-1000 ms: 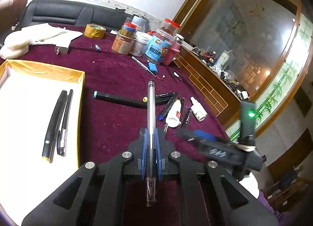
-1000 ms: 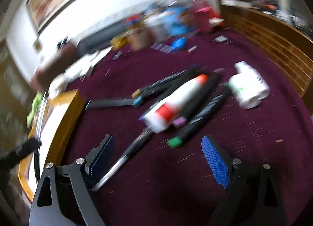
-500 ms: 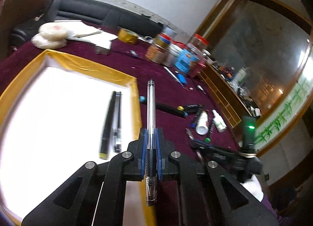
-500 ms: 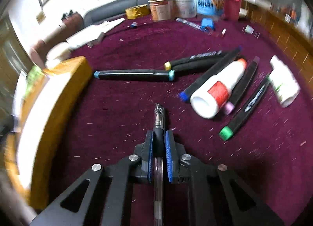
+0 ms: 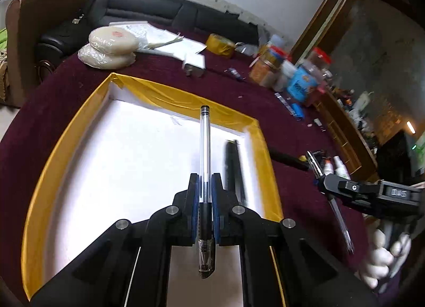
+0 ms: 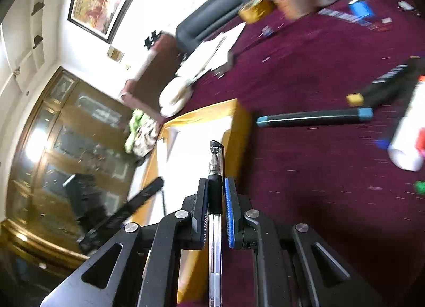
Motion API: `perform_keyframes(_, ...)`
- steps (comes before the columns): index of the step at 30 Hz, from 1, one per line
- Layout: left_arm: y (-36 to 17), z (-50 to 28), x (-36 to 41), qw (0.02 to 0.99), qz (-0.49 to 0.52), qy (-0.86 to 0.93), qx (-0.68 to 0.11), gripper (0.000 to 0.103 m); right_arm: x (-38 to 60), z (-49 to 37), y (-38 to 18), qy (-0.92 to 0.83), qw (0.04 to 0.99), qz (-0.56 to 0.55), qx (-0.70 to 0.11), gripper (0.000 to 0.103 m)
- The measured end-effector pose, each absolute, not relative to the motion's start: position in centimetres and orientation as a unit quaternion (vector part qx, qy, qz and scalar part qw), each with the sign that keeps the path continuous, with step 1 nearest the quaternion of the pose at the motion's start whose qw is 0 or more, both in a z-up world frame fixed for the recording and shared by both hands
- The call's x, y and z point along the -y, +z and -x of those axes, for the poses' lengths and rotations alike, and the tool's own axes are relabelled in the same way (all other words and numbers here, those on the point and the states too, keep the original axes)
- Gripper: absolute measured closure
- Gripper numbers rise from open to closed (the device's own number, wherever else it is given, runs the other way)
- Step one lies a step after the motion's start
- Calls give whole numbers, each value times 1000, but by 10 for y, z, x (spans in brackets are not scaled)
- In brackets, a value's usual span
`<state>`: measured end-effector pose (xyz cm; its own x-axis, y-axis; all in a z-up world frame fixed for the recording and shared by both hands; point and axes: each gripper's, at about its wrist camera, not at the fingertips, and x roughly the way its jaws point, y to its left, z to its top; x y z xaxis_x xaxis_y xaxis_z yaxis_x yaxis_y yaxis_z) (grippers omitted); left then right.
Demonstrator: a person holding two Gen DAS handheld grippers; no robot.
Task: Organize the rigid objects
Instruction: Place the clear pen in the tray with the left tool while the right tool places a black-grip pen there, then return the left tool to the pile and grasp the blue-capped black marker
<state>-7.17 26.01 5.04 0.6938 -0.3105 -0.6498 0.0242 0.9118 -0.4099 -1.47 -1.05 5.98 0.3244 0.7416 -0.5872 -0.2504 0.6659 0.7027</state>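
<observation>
Over gold-rimmed box [image 5: 66, 142], clear pen [image 5: 205, 147] lengthwise in left gripper [image 5: 204, 190].

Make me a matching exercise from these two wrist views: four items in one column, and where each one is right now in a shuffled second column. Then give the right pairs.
Things
1. clear gel pen
2. second gel pen
3. black pen
4. teal-capped black marker

Places
A. lying on the maroon tablecloth, outside the box
B. clamped in the right gripper
C. lying inside the yellow-rimmed box, near its right wall
D. clamped in the left gripper, held over the box

Pairs: 1-D, 2-B, 3-C, 4-A
</observation>
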Motion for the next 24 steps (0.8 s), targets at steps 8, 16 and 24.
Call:
perform_keyframes(8,29,17,-277,881,178,-74,-432,97,-88,-28,42,302,759,-219,-533,92)
perform_keyframes(16,23,13,-281,873,197,-81,-439,91,-100,-49,30,266,777,-188,-539,87)
perform_keyframes(24,48,29,-275,882,213,-80,-412,63,-48,-35,76,245,843,-148,-456,68)
